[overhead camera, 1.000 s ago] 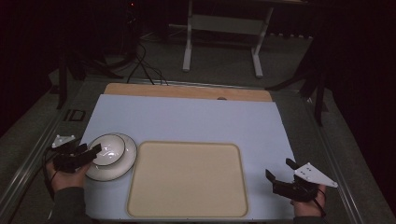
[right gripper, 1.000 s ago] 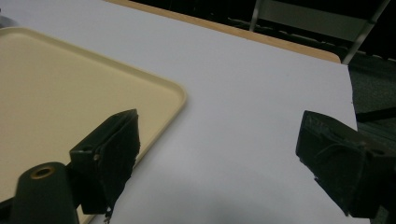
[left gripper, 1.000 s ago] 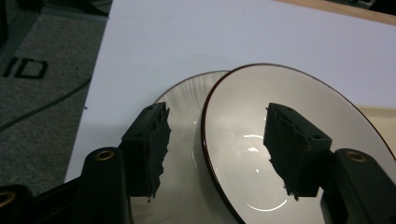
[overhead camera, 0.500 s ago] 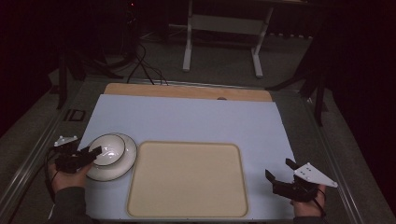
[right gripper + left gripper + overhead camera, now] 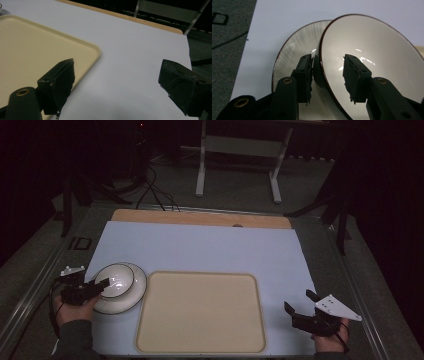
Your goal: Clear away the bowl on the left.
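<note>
1. Found at near left: glossy white ceramic bowl with a dark brown rim (image 5: 116,280), seated in a white ceramic plate with grey radial streaks (image 5: 131,295). Both resting on the pale sheet-covered table (image 5: 200,250), just left of the flat beige plastic tray (image 5: 200,312).
2. Left gripper (image 5: 104,285) placed at the near-left edge of the bowl. In the left gripper view, straddling the bowl's rim: one pad (image 5: 305,75) outside the wall, over the plate; the other pad (image 5: 354,75) inside the bowl.
3. Left jaws noted as just closing, now partly drawn in. Gap visible between inner pad and rim; firm clamp not yet shown.
4. Right gripper (image 5: 299,301) held low at near right, beside the tray's near-right corner. Jaws wide apart, nothing between them.
5. Tray bare.
6. Judged done: approach and alignment on the bowl rim.
7. Judged left: finish the pinch, lift the bowl off the plate, carry it away, probably to the tray; plate untouched so far.
</note>
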A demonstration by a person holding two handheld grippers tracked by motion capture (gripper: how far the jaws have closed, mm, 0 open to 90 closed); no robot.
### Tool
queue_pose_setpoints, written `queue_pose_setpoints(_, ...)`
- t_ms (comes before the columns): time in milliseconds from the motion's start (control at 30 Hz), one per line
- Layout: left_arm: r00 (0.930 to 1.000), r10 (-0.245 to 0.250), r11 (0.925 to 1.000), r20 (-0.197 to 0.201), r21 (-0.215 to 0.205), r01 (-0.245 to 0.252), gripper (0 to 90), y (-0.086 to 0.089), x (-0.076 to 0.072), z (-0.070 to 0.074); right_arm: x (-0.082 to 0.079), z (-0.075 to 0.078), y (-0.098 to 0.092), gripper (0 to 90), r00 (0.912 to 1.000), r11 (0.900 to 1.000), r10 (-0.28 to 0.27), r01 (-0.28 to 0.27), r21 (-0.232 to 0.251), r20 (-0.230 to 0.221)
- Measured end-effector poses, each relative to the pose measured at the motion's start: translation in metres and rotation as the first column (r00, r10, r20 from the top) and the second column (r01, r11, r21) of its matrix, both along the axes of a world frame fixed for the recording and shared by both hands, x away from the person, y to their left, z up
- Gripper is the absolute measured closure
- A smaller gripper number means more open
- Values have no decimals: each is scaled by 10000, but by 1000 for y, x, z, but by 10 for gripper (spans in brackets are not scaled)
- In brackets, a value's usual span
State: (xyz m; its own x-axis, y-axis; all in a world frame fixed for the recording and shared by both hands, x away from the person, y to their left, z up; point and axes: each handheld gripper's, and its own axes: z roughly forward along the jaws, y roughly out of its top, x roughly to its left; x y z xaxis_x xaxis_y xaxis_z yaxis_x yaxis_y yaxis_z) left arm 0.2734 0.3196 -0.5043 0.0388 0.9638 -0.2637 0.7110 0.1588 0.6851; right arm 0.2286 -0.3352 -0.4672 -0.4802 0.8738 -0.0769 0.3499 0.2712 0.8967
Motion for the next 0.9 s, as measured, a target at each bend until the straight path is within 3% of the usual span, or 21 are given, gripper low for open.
queue_pose_setpoints(367, 9989, 154, 9998, -452, 121, -149, 669, 1, 2, -3, 0, 0, 0, 133, 10000, 10000, -29, 29, 19, 16)
queue_pose_setpoints(633, 9987, 172, 9997, -486, 180, -164, 700, 0, 2, -3, 0, 0, 0, 133, 10000, 10000, -39, 39, 11, 19)
queue_pose_setpoints(900, 9977, 290, 9994, -619, -181, -301, 734, 2, 4, -3, 0, 0, 0, 133, 10000, 10000, -59, 59, 15, -2)
